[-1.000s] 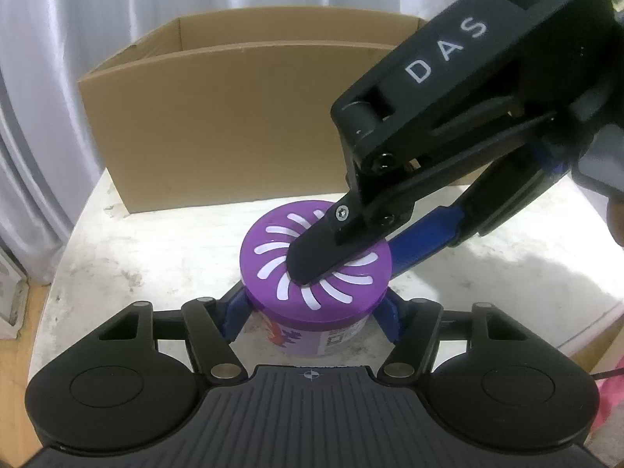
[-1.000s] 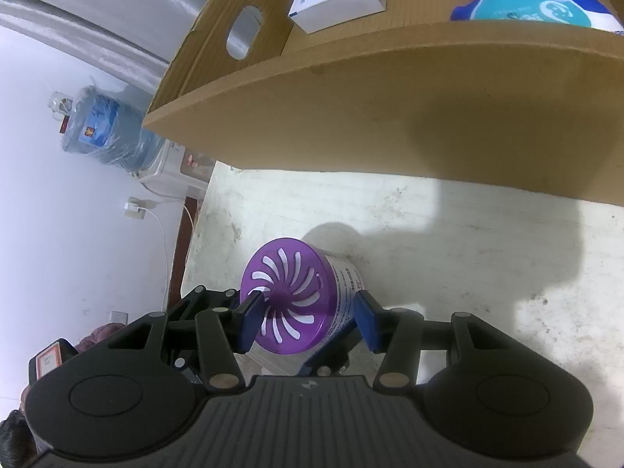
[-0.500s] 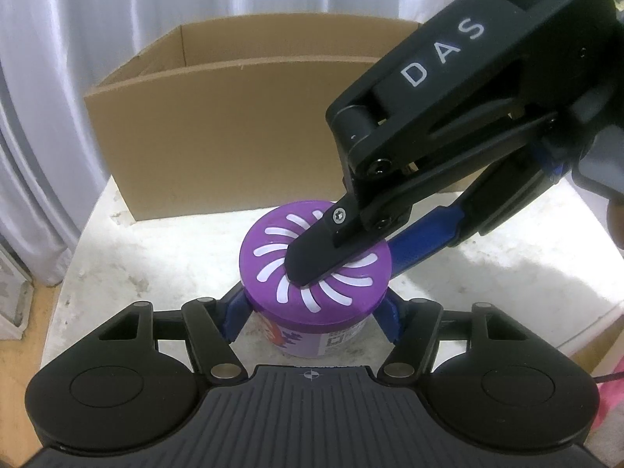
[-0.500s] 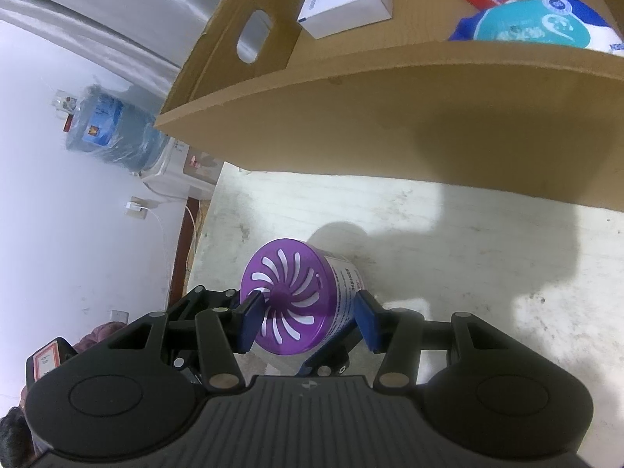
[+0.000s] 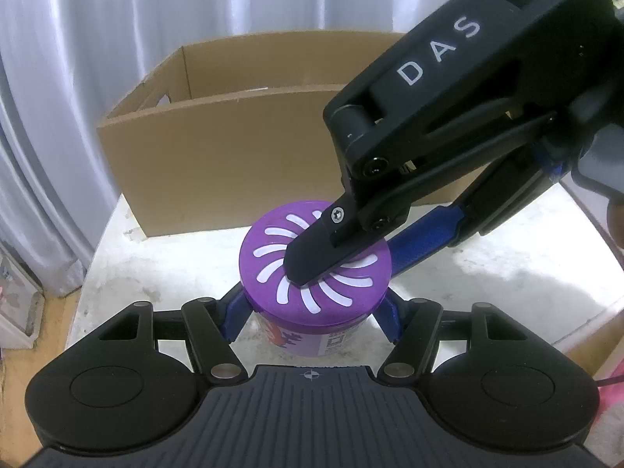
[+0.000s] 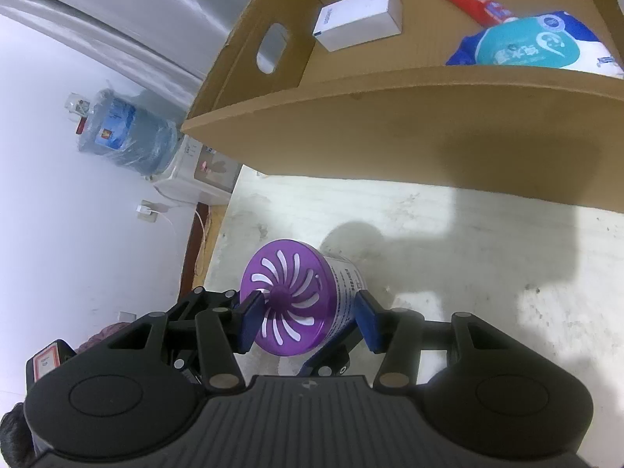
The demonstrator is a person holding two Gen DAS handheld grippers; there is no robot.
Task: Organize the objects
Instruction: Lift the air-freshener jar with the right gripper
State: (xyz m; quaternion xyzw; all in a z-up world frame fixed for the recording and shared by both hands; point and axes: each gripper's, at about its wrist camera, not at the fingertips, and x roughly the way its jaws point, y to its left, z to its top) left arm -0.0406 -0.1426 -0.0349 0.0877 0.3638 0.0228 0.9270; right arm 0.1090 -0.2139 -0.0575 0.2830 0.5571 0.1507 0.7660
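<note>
Box has shifted right and shrunk in the left wrist view since a second ago; in the right wrist view more of its inside shows. Grip on the can is unchanged.

Cardboard box (image 5: 249,136) sits at the far side of the white table (image 5: 487,273), open top. Inside, from the right wrist view: a white carton (image 6: 358,17) at far left, a red tube (image 6: 474,0) and a blue wipes pack (image 6: 526,48) to the right.

Air freshener can (image 5: 314,257), purple vented lid, is near-centre, in front of the box, seemingly just off the table. Both tools are on it: left gripper (image 5: 312,312) clamped on the body just under the lid, right gripper (image 6: 308,321) clamped across lid and base, one finger lying over the lid top.

Judgement: step in hand is carrying the can to the box. Keep both clamps steady and move in sync, lift above the near wall before going forward, aim for the free floor between carton and wipes, release only once it's seated.
</note>
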